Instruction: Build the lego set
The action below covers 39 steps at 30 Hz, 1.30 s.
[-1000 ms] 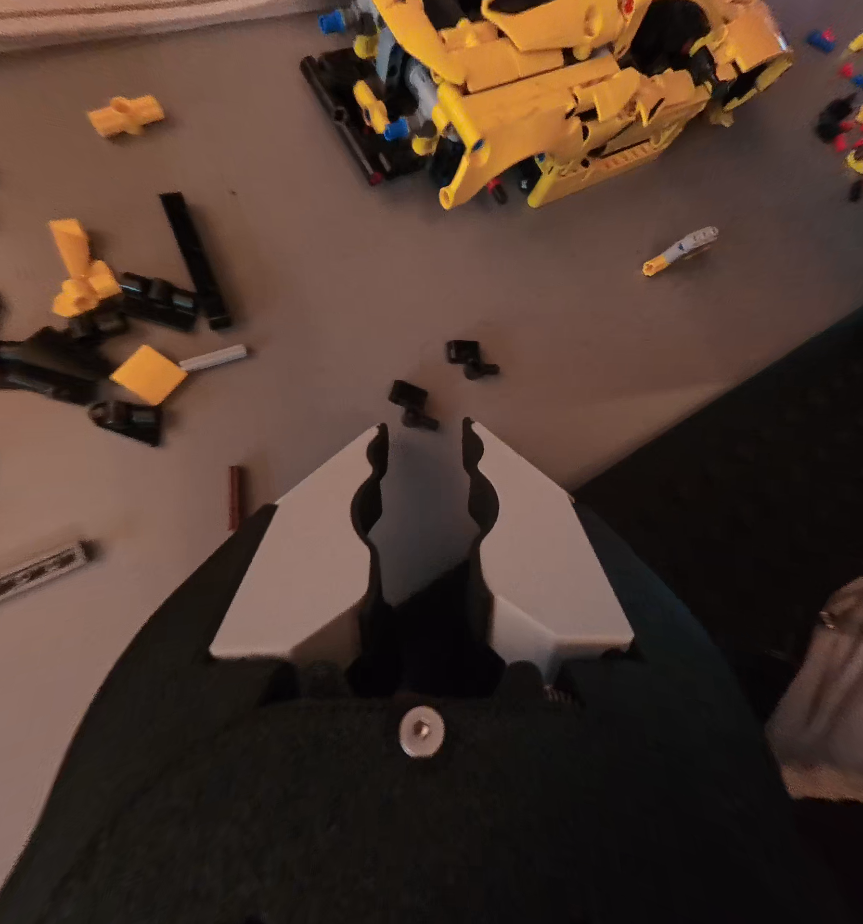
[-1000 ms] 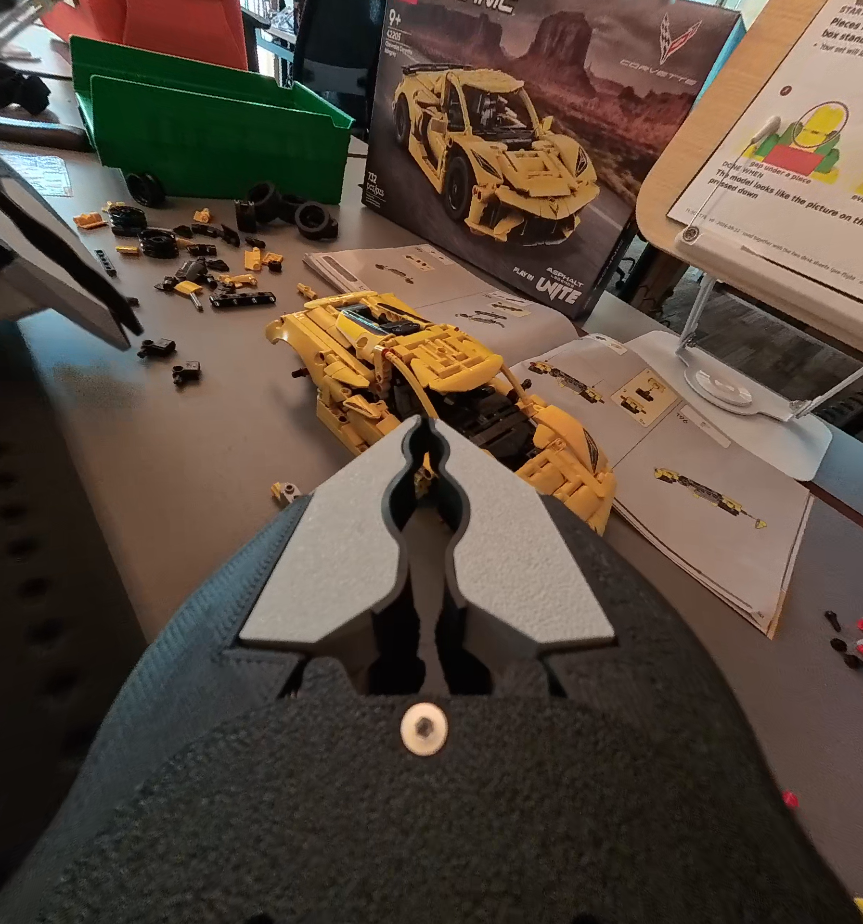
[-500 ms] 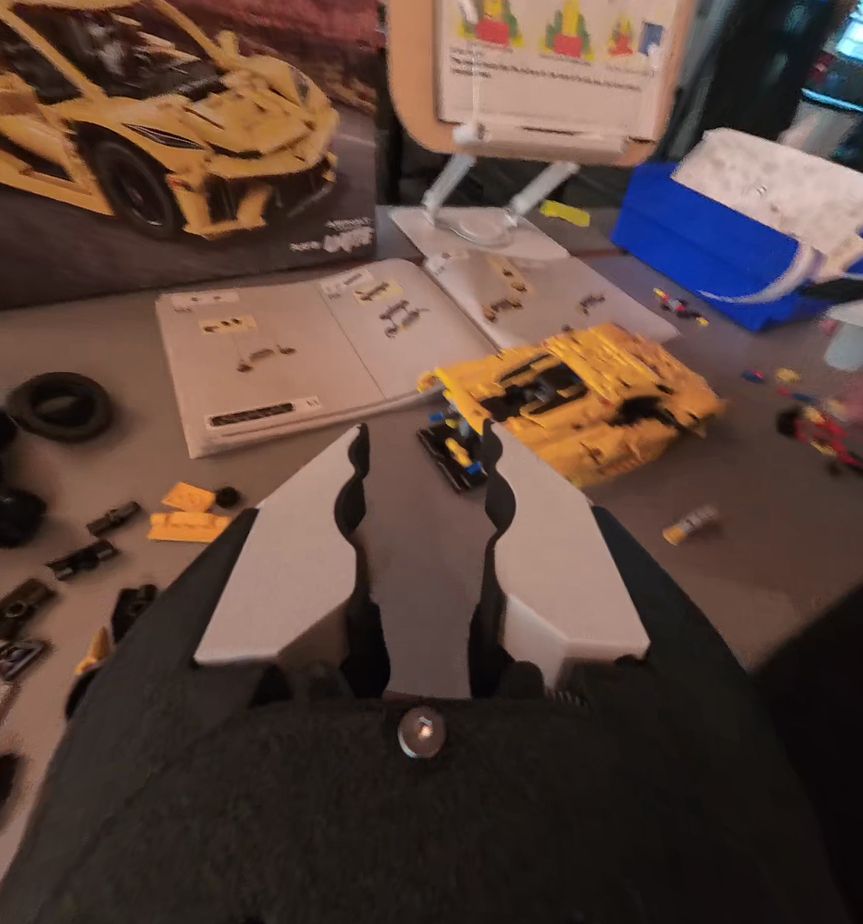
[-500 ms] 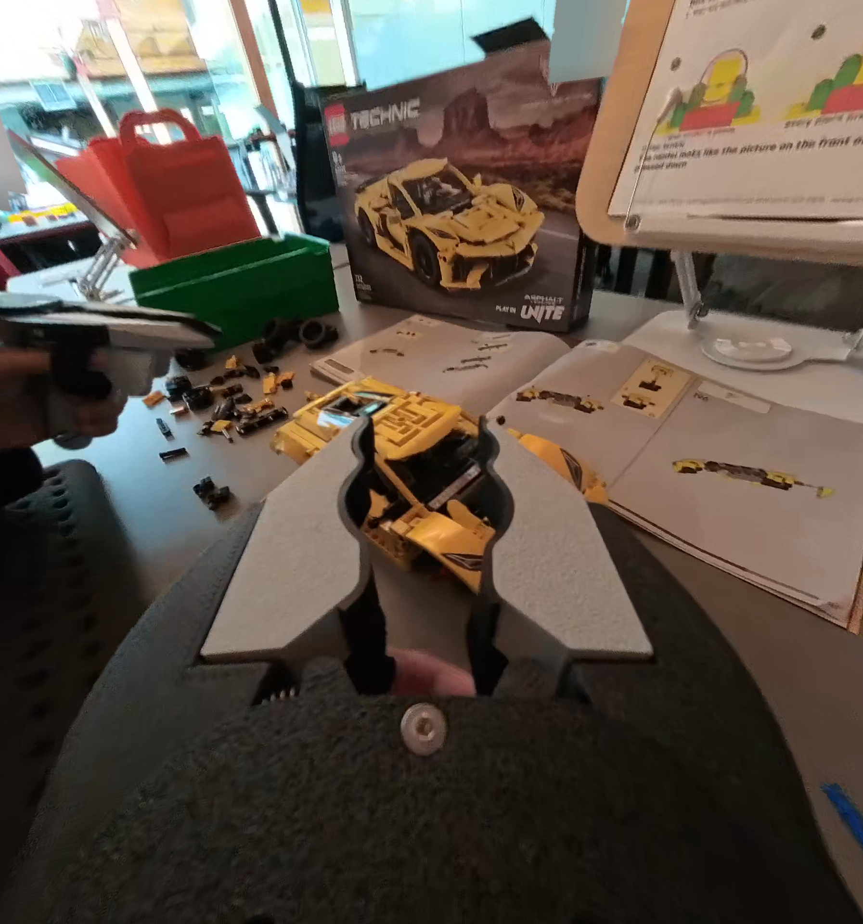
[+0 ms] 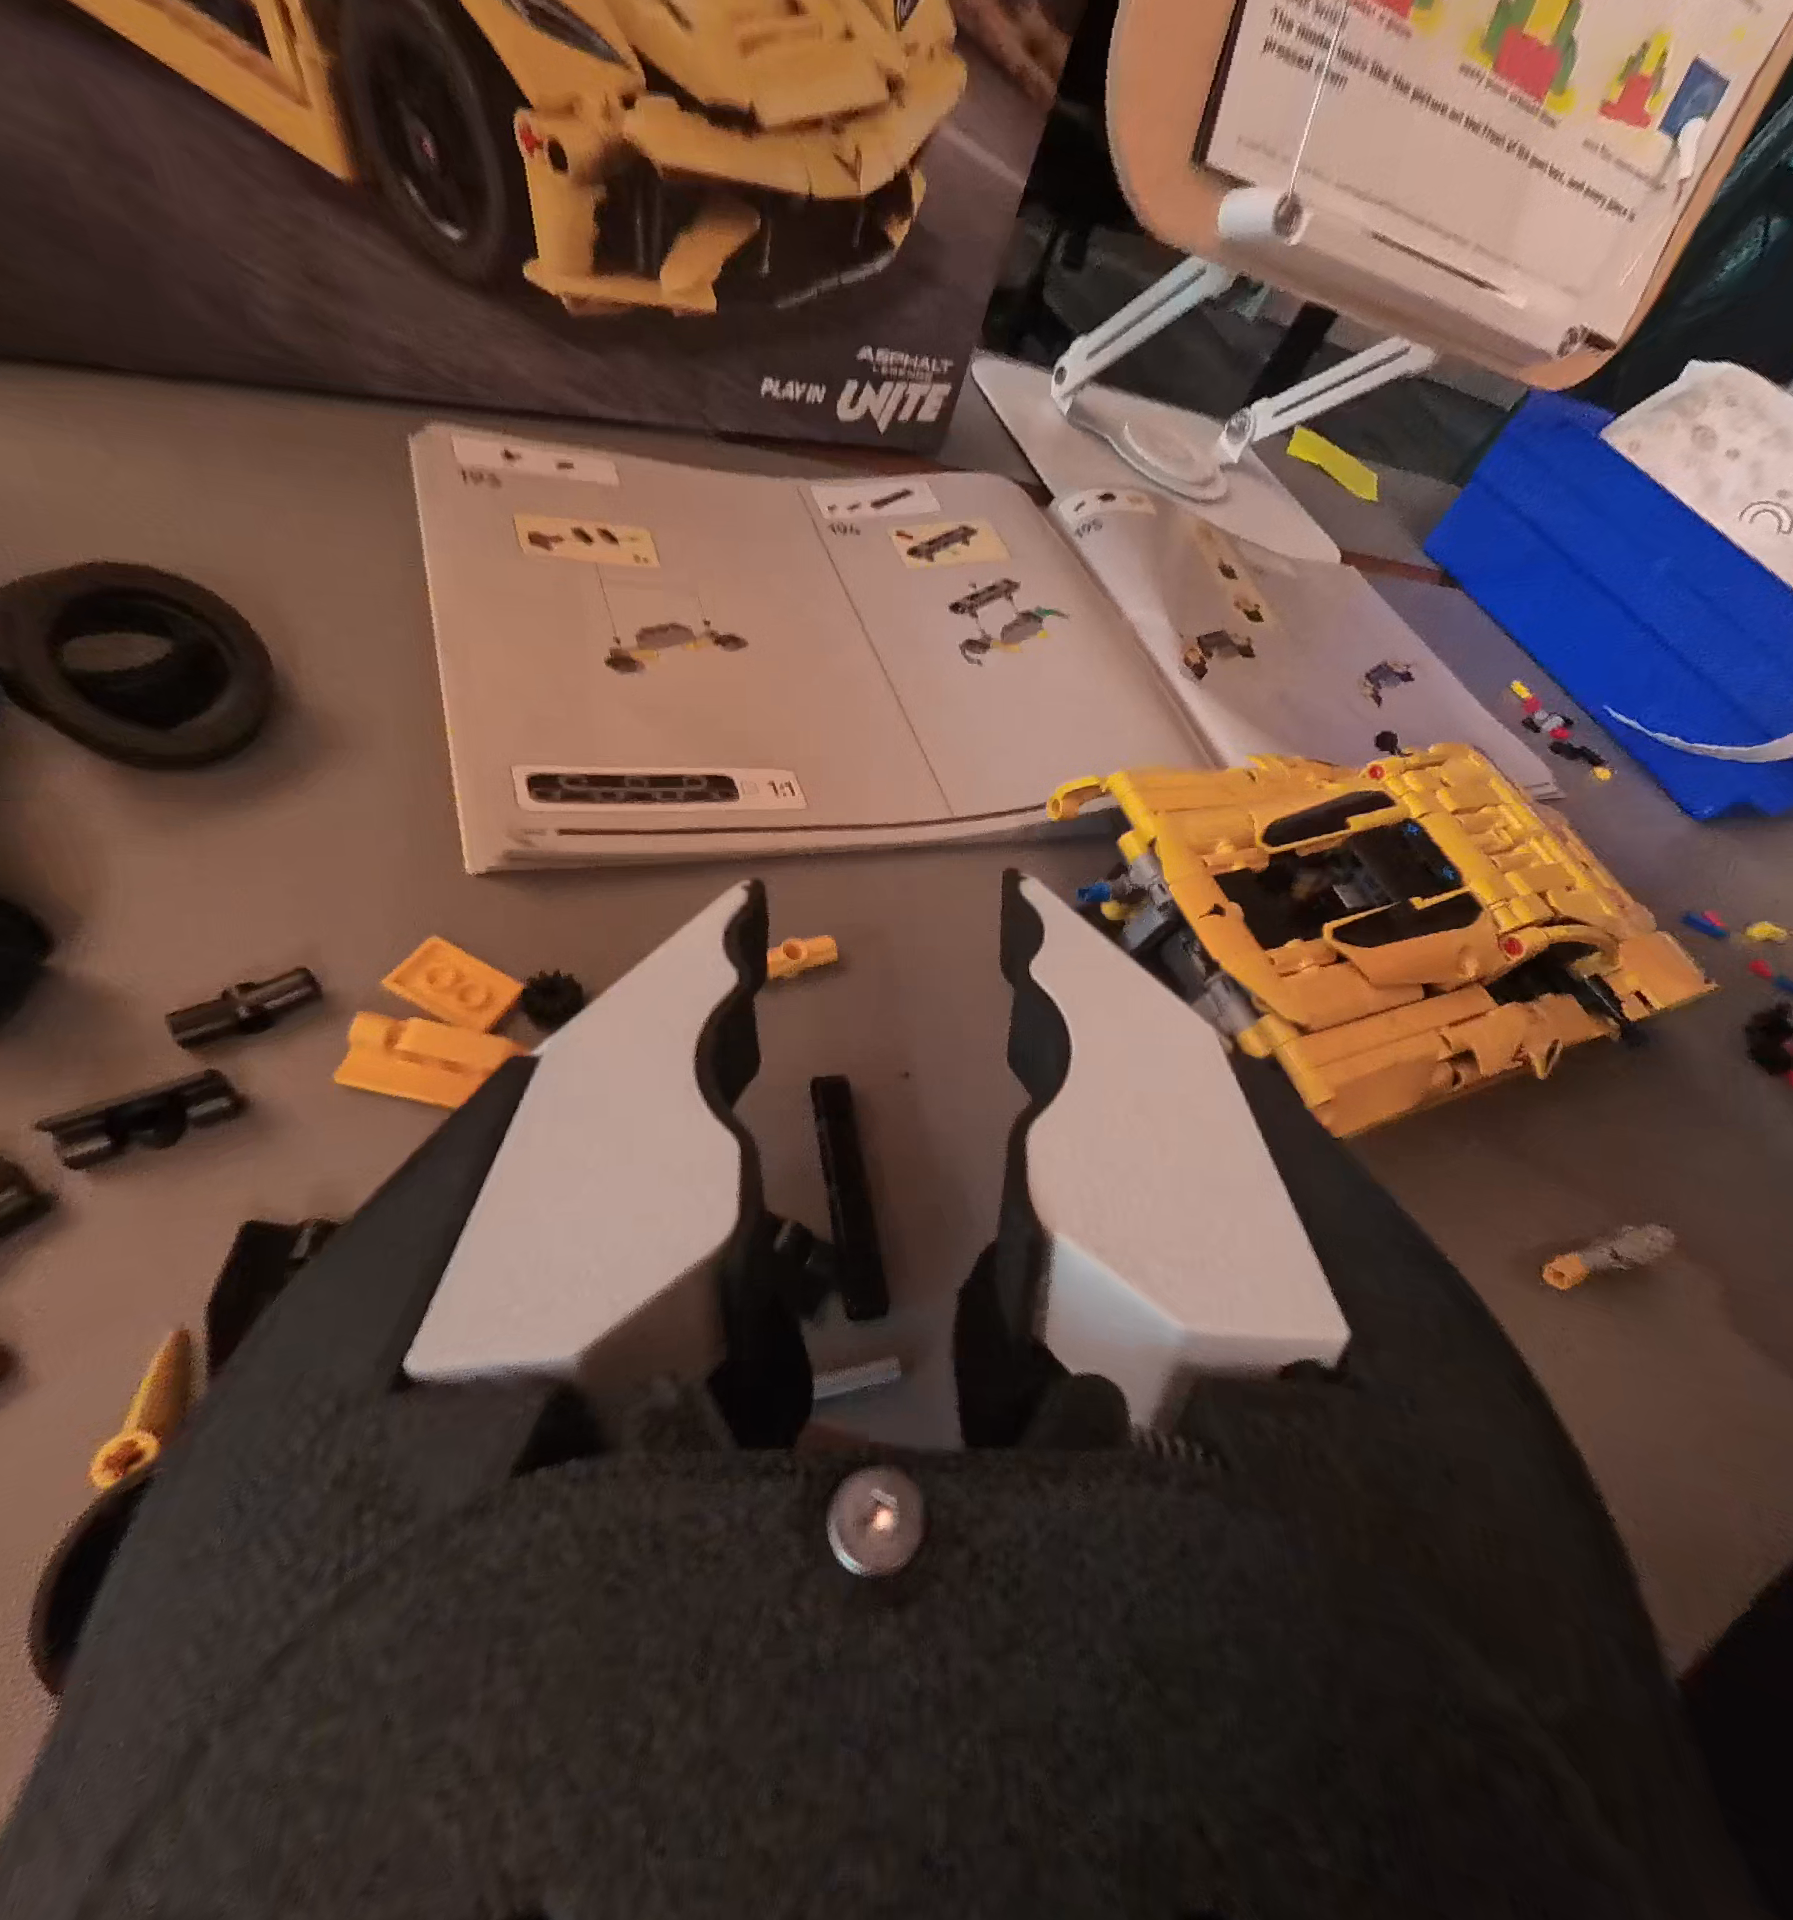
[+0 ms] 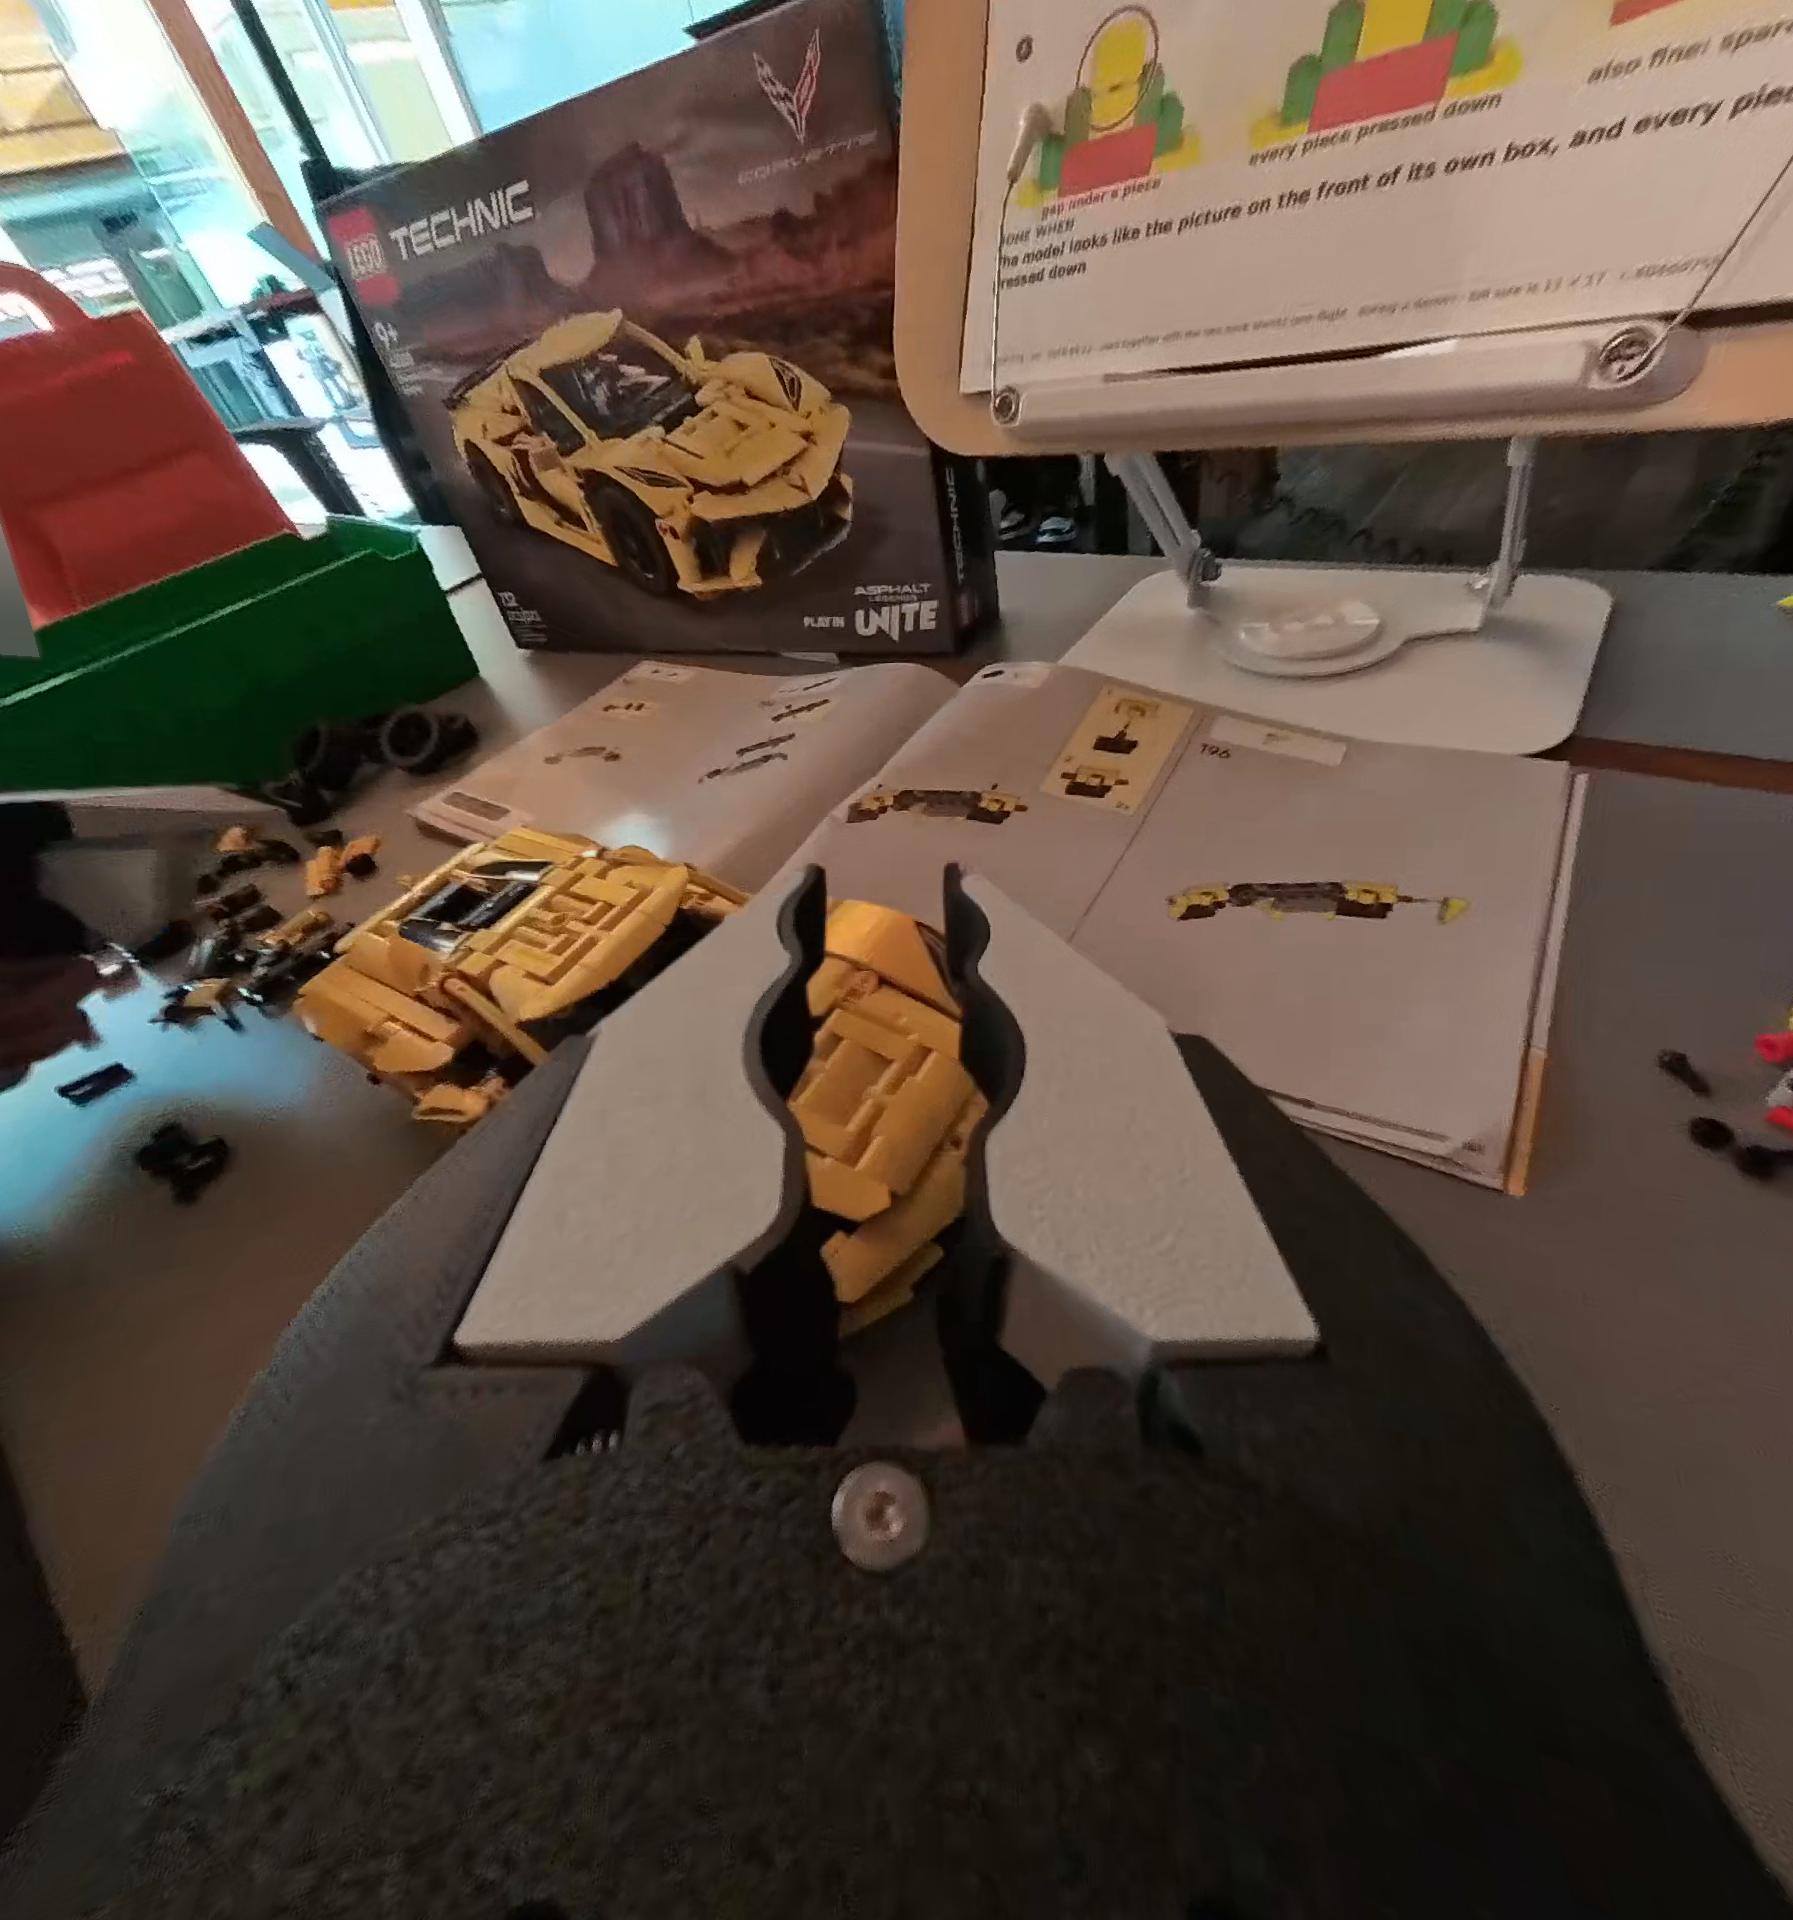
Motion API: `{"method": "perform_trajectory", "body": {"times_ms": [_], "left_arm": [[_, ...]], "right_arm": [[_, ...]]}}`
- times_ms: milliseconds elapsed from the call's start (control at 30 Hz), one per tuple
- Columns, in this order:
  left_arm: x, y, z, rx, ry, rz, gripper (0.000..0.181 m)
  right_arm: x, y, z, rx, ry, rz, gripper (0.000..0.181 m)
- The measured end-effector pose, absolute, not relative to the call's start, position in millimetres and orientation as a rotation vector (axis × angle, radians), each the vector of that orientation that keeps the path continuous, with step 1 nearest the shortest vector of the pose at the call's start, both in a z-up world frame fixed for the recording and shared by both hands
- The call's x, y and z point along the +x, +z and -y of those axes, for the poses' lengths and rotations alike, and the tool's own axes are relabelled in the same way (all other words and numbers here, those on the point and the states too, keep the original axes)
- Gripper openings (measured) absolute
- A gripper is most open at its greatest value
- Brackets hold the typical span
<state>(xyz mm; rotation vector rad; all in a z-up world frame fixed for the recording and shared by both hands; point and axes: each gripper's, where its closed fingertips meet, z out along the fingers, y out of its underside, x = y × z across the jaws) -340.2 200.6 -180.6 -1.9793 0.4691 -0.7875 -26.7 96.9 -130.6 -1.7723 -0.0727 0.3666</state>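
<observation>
left gripper [image 5: 884, 894] fingers apart over a loose black plastic beam [image 5: 848, 1195], likely lining up a pick; right gripper [image 6: 884, 883] fingers apart, empty, above the half-built yellow brick car [image 6: 518, 966] on the grey table [image 6: 1650, 1299].

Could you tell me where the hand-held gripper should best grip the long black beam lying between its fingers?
Probably mid-length on the long black beam, descending from above: it lies flat, lengthwise between the open left hand-held gripper fingers, so they would close across its narrow width.
</observation>
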Motion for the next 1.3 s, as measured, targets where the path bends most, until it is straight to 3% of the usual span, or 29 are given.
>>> {"method": "perform_trajectory", "body": {"times_ms": [1300], "left_arm": [[-334,-195,-202,-2.022,-0.743,-0.500,0.045]], "right_arm": [[-42,-155,-102,-1.860,0.488,0.063,0.009]]}}
